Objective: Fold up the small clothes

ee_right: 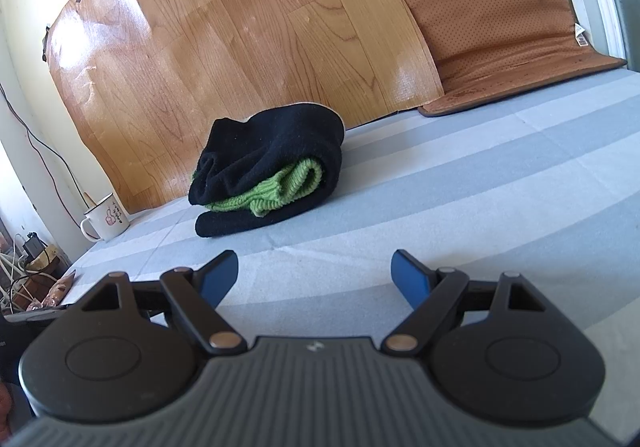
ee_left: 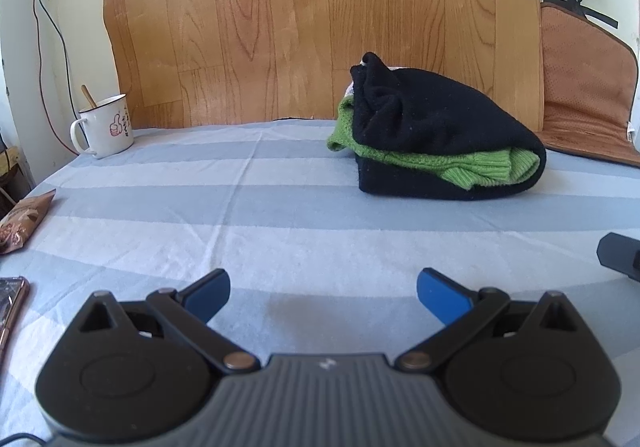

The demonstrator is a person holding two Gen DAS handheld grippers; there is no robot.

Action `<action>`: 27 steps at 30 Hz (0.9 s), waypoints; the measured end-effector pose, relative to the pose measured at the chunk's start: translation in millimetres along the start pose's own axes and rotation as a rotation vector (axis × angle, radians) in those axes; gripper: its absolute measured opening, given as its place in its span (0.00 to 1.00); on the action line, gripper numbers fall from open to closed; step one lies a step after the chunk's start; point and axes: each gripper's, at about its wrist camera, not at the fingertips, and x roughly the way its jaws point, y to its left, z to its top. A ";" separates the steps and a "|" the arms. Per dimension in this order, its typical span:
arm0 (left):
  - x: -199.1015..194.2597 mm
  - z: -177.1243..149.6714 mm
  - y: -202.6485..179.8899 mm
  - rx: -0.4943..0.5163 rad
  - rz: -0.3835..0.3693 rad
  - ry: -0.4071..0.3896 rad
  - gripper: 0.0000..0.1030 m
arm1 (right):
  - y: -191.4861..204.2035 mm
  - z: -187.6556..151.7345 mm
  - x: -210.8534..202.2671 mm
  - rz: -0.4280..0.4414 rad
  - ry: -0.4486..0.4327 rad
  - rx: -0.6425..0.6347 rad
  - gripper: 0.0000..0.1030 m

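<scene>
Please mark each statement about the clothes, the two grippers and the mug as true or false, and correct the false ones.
1. The green knit garment is sandwiched inside the folded black garment. True.
2. The left gripper is shut on the black garment. False: its jaws stand open, with only the striped sheet between them, short of the clothes.
3. The right gripper is open and holds nothing. True.
4. The white mug lies tipped on its side. False: it stands upright near the sheet's edge, with a stick-like handle rising from it.
5. The clothes lie on the brown cushion. False: they rest on the striped sheet, apart from the cushion.
</scene>
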 end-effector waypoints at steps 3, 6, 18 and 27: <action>-0.8 -0.1 -0.1 0.002 0.008 -0.009 1.00 | 0.0 0.0 0.0 0.000 0.000 0.000 0.83; 0.0 -0.6 -1.3 0.012 0.024 -0.004 1.00 | 0.1 0.3 -0.1 0.000 -0.001 0.001 0.83; 2.4 -1.1 -2.9 0.029 0.029 0.015 1.00 | -0.5 0.2 0.0 0.001 -0.002 0.001 0.83; 2.8 -0.9 -4.8 0.041 0.040 0.021 1.00 | -0.2 -0.3 -0.4 0.001 -0.001 0.001 0.83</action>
